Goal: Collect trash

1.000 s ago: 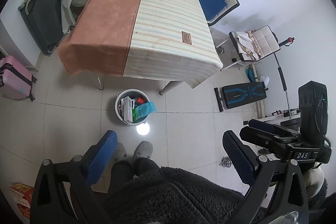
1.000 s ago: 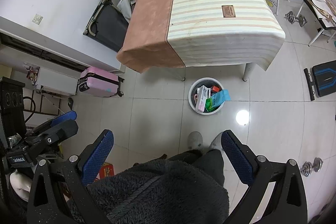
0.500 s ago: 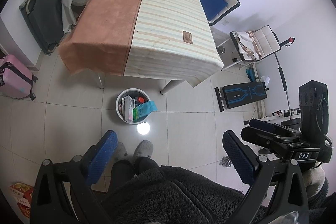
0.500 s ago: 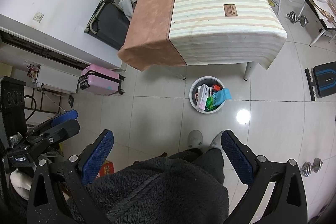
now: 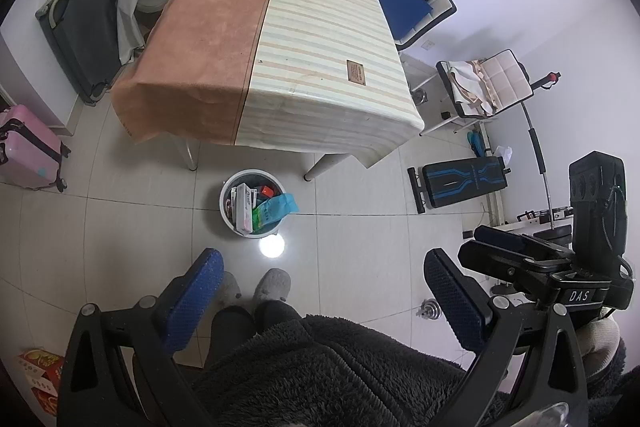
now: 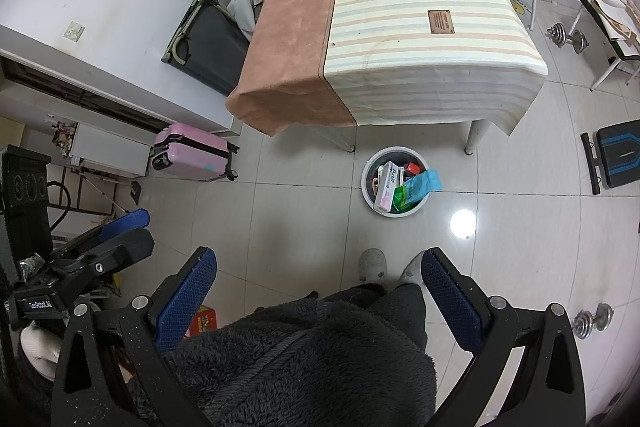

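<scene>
Hovering high above the floor, the left gripper and right gripper both stand spread wide and carry nothing; well ahead, just before the table, sits the white bin, already stuffed with packets; judging from that, scan the floor for leftovers before descending, approaching slowly.

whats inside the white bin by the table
The white bin holds a white-and-pink box, a green-and-blue packet poking over the rim, and something red. Whatever lies beneath them is covered.
</scene>
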Demonstrator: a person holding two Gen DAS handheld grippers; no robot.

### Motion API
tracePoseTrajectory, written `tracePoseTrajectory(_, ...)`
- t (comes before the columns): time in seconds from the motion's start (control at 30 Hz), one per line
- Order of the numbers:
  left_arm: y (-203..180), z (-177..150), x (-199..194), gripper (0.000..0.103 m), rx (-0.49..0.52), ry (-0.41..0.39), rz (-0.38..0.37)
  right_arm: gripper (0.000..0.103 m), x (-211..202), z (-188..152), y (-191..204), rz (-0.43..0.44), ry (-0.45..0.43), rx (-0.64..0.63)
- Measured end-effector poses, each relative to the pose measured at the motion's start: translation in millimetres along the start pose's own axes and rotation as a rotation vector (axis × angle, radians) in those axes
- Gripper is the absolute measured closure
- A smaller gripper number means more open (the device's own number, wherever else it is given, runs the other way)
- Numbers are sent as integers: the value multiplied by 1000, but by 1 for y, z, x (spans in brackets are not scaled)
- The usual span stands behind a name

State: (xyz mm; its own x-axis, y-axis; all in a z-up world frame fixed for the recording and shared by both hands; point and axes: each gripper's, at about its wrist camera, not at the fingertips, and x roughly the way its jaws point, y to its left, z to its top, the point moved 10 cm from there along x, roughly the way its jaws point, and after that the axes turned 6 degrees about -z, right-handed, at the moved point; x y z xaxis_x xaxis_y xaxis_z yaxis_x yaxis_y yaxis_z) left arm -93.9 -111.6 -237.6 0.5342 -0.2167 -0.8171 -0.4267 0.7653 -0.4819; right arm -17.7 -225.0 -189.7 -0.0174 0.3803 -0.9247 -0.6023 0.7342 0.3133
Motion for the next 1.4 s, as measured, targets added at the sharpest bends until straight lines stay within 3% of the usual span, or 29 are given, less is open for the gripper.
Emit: tracePoseTrajectory(1.4, -1, 0, -2, 0, 0, -2, 0, 0, -2, 1, 2, 5, 9, -10)
